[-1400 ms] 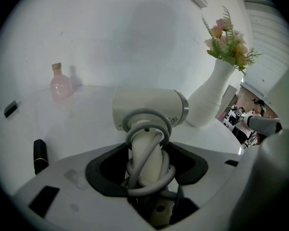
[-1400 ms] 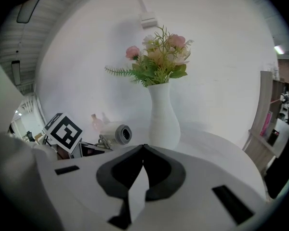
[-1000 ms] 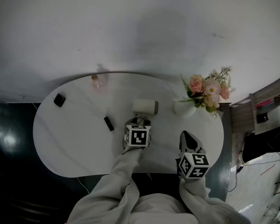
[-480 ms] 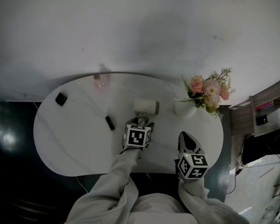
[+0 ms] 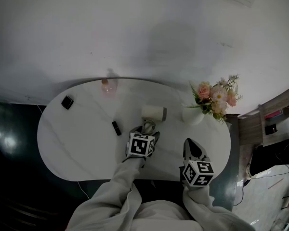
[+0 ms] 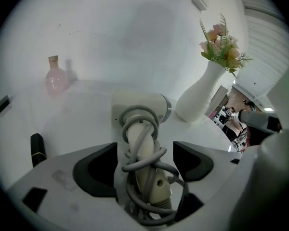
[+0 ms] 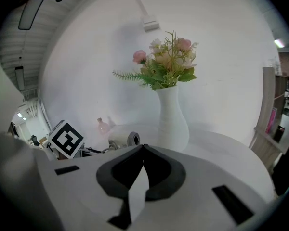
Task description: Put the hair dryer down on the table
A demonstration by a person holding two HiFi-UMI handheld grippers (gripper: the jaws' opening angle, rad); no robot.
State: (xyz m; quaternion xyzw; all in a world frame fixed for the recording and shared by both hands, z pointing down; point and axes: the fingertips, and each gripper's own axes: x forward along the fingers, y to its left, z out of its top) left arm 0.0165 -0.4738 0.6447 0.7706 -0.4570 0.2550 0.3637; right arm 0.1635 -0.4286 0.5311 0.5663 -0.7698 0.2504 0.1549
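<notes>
The cream hair dryer [image 5: 152, 113] lies on the white oval table [image 5: 77, 143], its grey cord wound round the handle [image 6: 144, 153]. My left gripper [image 5: 147, 130] sits just behind it. In the left gripper view the handle lies between the two dark pads [image 6: 94, 170], and the jaws are opening, with a gap on each side. The barrel [image 6: 139, 107] points right, toward the vase. My right gripper [image 5: 191, 144] rests at the table's near right, shut with nothing in it. Its tips meet in the right gripper view [image 7: 143, 147].
A white vase of pink flowers [image 5: 192, 114] stands right of the dryer. A pink bottle [image 5: 107, 84] is at the far edge. A small black tube [image 5: 116, 127] lies left of my left gripper, and a black square item [image 5: 67, 102] sits far left.
The left gripper's jaws have spread apart off the handle and the gripper has eased back a little. The hair dryer stays where it lies. The right gripper has not moved.
</notes>
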